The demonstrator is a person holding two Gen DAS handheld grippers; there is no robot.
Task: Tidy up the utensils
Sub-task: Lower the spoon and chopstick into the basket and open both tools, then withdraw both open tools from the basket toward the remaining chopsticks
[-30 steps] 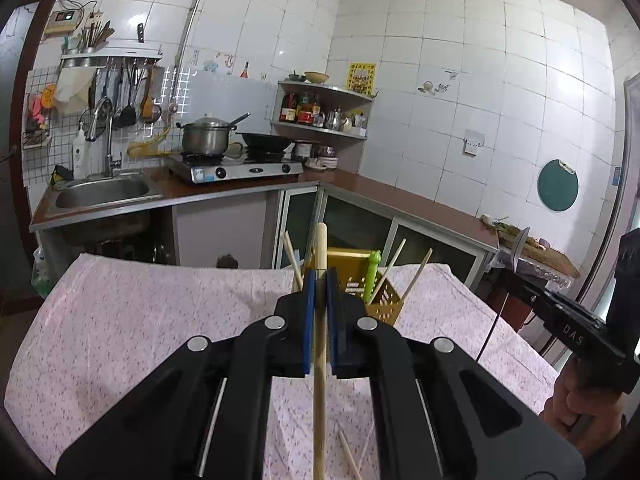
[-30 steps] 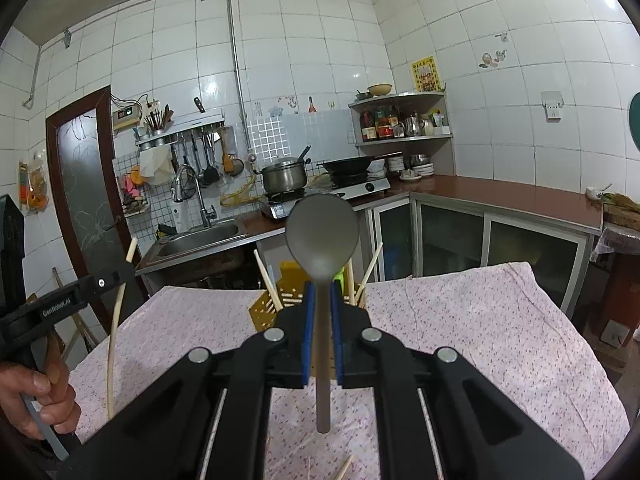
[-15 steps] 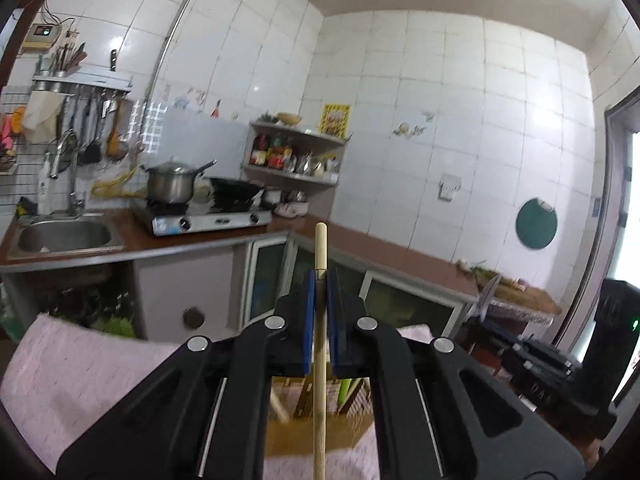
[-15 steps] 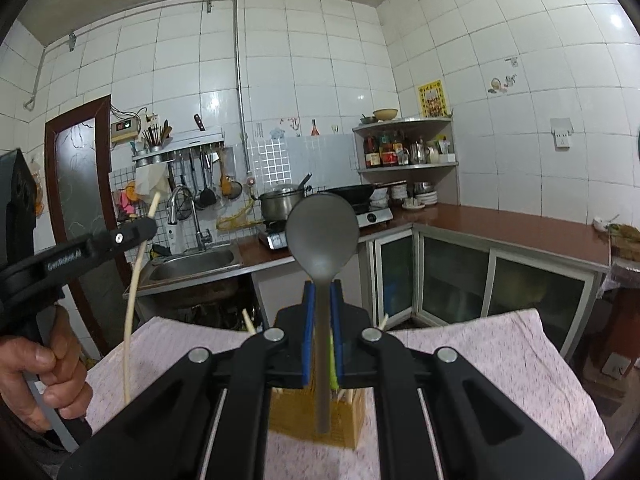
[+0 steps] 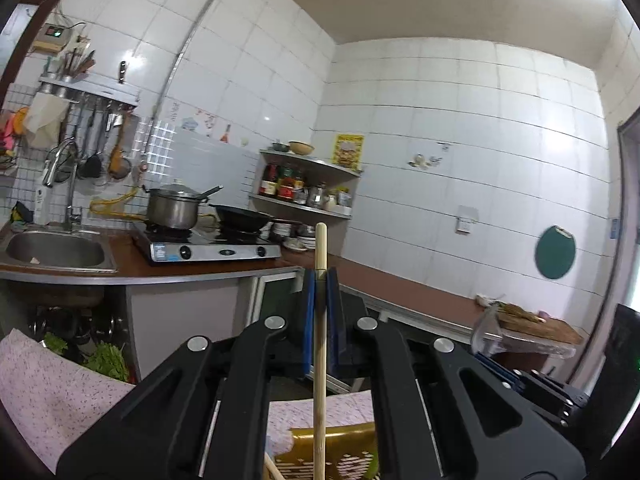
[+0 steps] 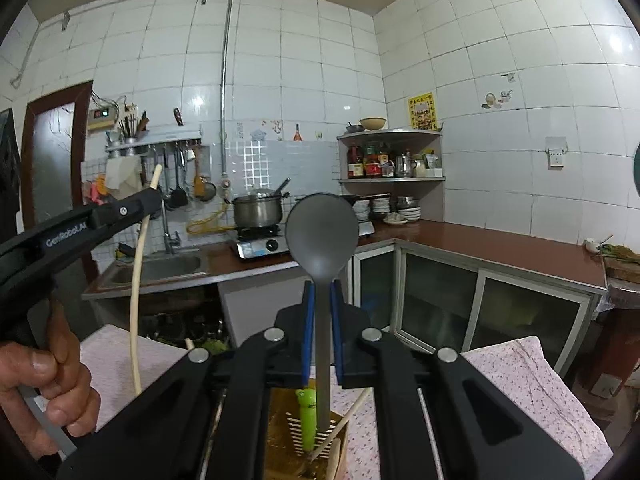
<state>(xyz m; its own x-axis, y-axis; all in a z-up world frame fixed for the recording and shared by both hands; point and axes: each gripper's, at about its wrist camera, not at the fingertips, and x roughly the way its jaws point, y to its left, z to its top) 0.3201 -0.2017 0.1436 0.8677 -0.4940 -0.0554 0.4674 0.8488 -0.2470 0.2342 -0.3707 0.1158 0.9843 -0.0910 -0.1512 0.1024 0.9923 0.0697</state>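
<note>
White-tiled kitchen walls rise behind both tongs. Left tongs are clenched on an upright wooden chopstick, its lower end over the yellow slotted holder. Right tongs are clenched on a grey spoon, bowl up, handle reaching into that holder, which stands on the pink-clothed tabletop beside a green utensil.

The yellow holder is hiding behind the left gripper, and the chopstick is running off the bottom edge.
</note>
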